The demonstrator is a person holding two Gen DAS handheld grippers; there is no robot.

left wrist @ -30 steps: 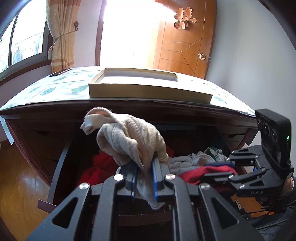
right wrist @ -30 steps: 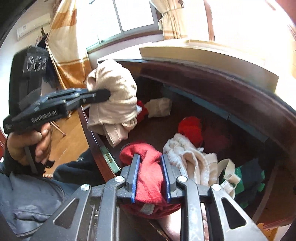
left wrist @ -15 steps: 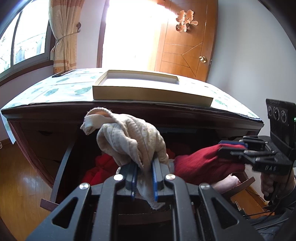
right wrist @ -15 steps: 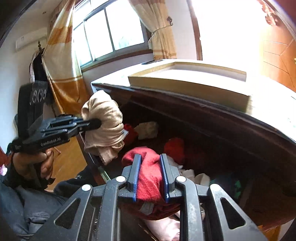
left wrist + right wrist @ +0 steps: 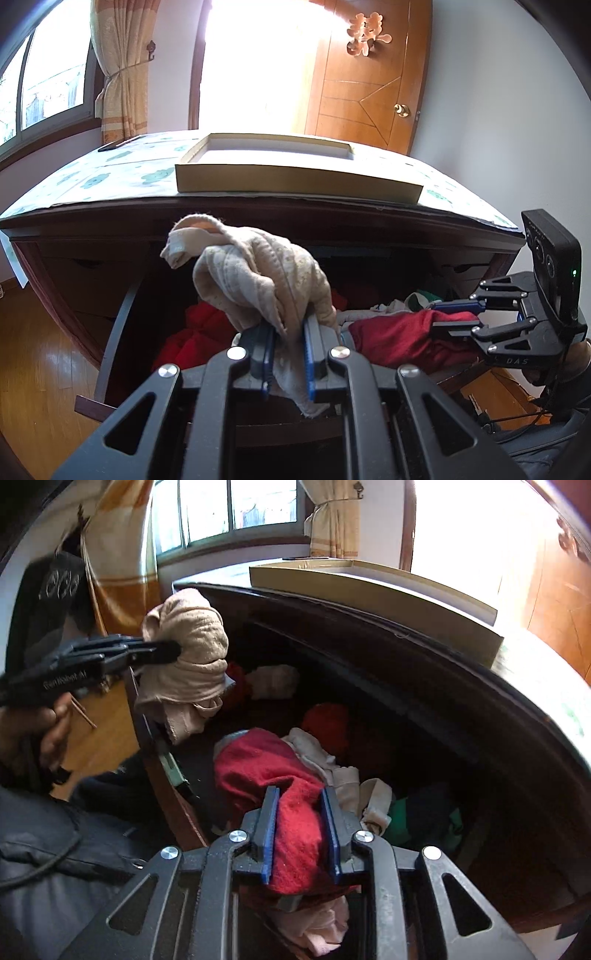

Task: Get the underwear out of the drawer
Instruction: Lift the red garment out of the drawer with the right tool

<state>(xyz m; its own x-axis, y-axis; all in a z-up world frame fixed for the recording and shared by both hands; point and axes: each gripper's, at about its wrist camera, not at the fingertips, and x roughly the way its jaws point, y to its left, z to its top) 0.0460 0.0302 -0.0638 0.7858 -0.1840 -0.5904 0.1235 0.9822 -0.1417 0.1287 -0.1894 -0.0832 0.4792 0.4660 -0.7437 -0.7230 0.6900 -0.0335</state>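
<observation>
My left gripper (image 5: 288,325) is shut on a beige knitted underwear piece (image 5: 258,273), which bunches above the fingers over the open dark wooden drawer (image 5: 118,321). From the right wrist view the same left gripper (image 5: 173,651) holds the beige bundle (image 5: 192,657) above the drawer's left end. My right gripper (image 5: 301,794) has its pads pressed on a red underwear piece (image 5: 258,764); its jaws are opening. At the right of the left wrist view, the right gripper (image 5: 439,314) holds the red cloth (image 5: 391,336) just above the drawer's contents.
Several more garments lie in the drawer: red (image 5: 327,720), white (image 5: 273,681), cream (image 5: 343,775) and green (image 5: 406,812). A shallow cardboard box (image 5: 295,181) sits on the dresser top (image 5: 110,181). A person's hand (image 5: 51,731) and dark sleeve are at left.
The right gripper lifted the red piece, then came back down a little with it. The left gripper and the beige piece stayed put.
</observation>
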